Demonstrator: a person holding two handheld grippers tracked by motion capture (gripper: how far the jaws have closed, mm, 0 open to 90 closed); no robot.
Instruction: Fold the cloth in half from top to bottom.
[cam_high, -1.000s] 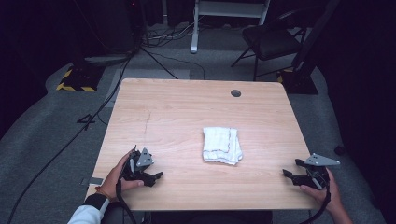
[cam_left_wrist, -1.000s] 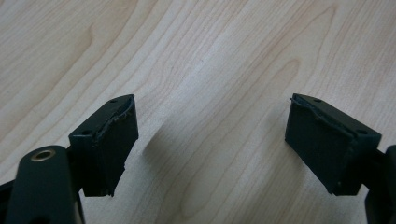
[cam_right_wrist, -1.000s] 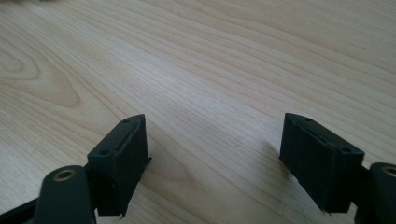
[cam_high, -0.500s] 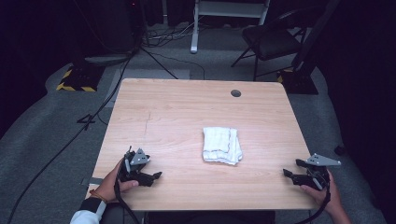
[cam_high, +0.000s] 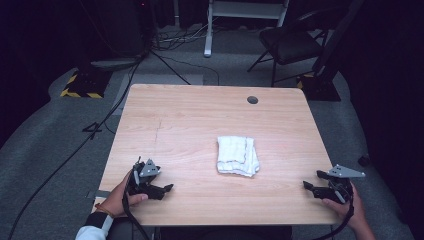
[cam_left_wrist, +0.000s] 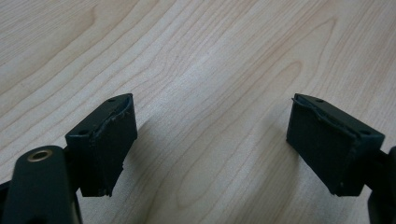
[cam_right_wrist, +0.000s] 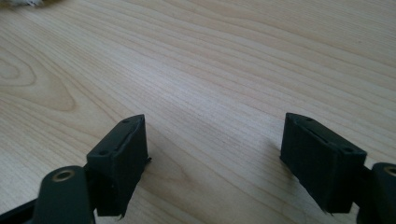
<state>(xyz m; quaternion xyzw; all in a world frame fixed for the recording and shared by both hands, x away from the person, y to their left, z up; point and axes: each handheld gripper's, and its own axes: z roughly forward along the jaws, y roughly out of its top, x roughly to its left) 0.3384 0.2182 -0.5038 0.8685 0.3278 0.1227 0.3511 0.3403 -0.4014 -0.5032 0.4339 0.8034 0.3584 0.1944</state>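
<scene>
**Both grippers low at the near corners, jaws spread, cloth between them**

Wooden table (cam_high: 200, 115), light grain, dark floor around it. A folded white cloth (cam_high: 237, 155) lies flat a little right of the table's middle, nearer the near edge than the far one. A small round dark cap (cam_high: 252, 100) sits in the tabletop near the far edge, right of centre.

Left hand (cam_high: 121, 192) comes in over the near left corner, wrist angled inward, white cuff at the table edge. It holds the left gripper (cam_high: 167, 188) low over the wood, jaws pointing right, toward the table's middle. In the left gripper view the jaws stand wide apart, nothing between them but bare wood.

Right hand (cam_high: 345, 206) reaches in at the near right corner. The right gripper (cam_high: 306, 185) points left, its grey plate on top, cable trailing off the near edge. In the right gripper view its jaws are also released, with bare wood between them.

Cloth well apart from both grippers, untouched.

A black chair (cam_high: 290, 42) stands on the floor beyond the far right corner.
</scene>
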